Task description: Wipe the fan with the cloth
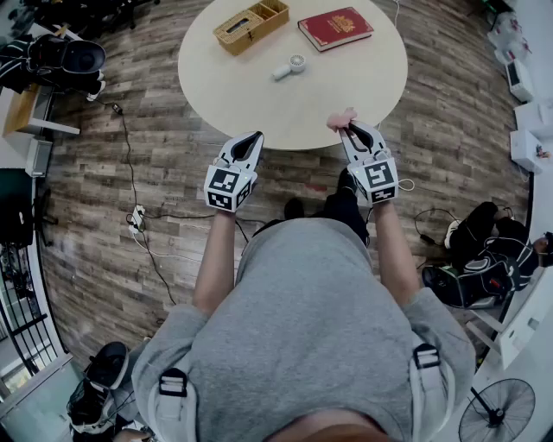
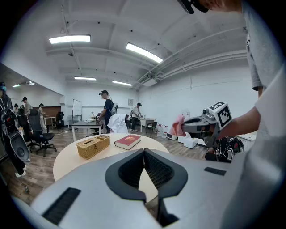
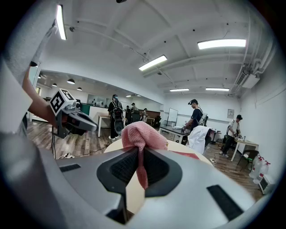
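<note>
Round pale table (image 1: 285,108) on a wood-plank floor, open office behind w/ desks and people standing well off. The fan (image 1: 290,66), a small white handheld one, lies flat roughly mid-table. A wicker box (image 1: 251,23) and a red book (image 1: 335,27) sit beyond it on the far side, and it touches neither.

My left gripper (image 1: 254,138) hangs just short of the table's near edge, jaws pressed fully together, nothing btw them. My right gripper (image 1: 349,129) sits over that near edge, clamped on the pink cloth (image 3: 141,135). A thin strip of it runs down btw the pads and the rest bunches out past the tips.

Step, as I read it: cloth is in hand but wiping not yet begun, since both grippers are well apart from the fan. Next move prob. calls for reaching the right one fwd over the table and down, so the bunched end meets the fan. The left would need to open first if it's to pin the handle; such a light thing could skid under the rub.

Hard to make out: the fan is too small in the head view to tell which face is up. Neither gripper view shows it, as the gripper bodies block the near tabletop. How much cloth there is I can't say; it's wadded.
</note>
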Demonstrator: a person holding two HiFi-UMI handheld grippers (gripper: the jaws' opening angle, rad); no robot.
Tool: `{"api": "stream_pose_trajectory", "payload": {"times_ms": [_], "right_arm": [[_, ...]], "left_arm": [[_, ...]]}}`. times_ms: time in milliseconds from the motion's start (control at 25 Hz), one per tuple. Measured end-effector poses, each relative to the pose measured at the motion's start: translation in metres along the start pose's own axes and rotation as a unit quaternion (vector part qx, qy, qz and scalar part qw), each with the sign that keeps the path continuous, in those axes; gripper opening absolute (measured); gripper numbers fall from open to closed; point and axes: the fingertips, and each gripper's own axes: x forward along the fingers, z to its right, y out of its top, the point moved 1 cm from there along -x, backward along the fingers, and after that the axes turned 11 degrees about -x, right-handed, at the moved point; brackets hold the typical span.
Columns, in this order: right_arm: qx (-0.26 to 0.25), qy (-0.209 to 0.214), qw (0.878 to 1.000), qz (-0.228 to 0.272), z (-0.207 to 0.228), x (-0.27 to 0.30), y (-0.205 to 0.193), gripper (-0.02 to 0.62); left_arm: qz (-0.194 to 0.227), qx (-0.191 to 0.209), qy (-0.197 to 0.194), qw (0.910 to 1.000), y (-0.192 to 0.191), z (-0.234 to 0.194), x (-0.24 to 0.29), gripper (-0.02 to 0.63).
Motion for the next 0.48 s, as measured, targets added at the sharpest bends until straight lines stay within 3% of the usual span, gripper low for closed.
{"api": "stream_pose_trajectory", "payload": {"times_ms": [480], "right_arm": [[0.007,-0.001,1.000,-0.013,-0.0064,-0.0046,-0.0036,0.037]], "left_arm": [[0.007,-0.008,0.000,0.9999,0.0054,-0.0075,-0.0037,0.021]]}}
